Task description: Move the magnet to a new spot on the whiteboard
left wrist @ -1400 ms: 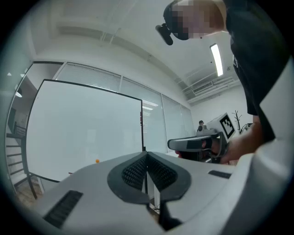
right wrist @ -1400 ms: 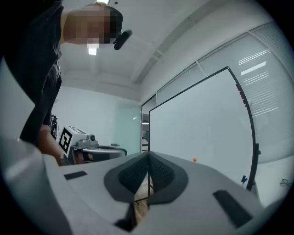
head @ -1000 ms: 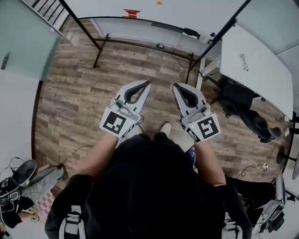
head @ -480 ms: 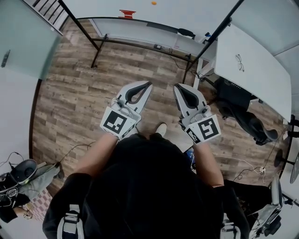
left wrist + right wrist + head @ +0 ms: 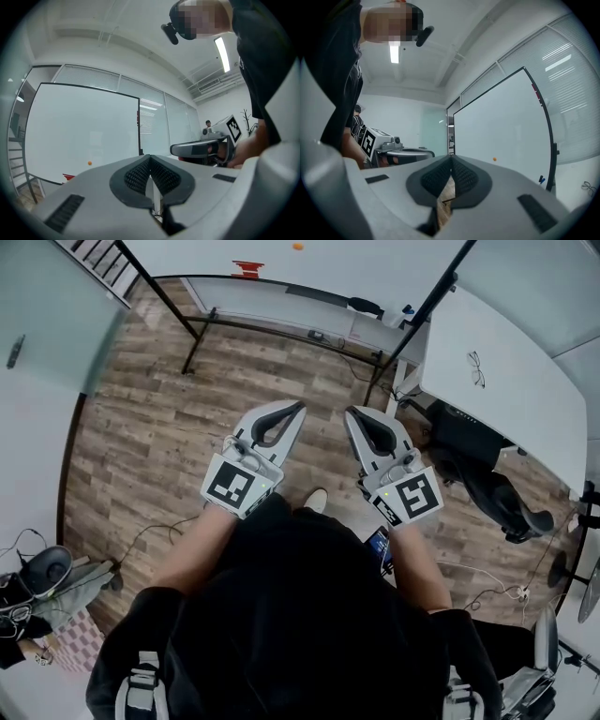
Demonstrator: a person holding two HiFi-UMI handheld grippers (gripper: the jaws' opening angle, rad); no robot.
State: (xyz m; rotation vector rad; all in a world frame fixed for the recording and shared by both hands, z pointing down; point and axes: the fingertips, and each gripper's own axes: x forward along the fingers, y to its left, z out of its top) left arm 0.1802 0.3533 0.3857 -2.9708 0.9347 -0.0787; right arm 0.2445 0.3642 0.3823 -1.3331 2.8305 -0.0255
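Both tongs are pressed together with nothing pinched: I read the left gripper (image 5: 301,406) and the right gripper (image 5: 348,412) side by side, held level above the wood floor (image 5: 141,427) and touching nothing. The magnet (image 5: 297,246), a small orange dot, sits low on the whiteboard (image 5: 84,126), well apart from both sets of tips. In the head view the board is cut off at the top edge, the wearer's dark torso (image 5: 300,615) hides the floor below, and a red thing (image 5: 248,267) at the board's lower edge is too small for me to identify.
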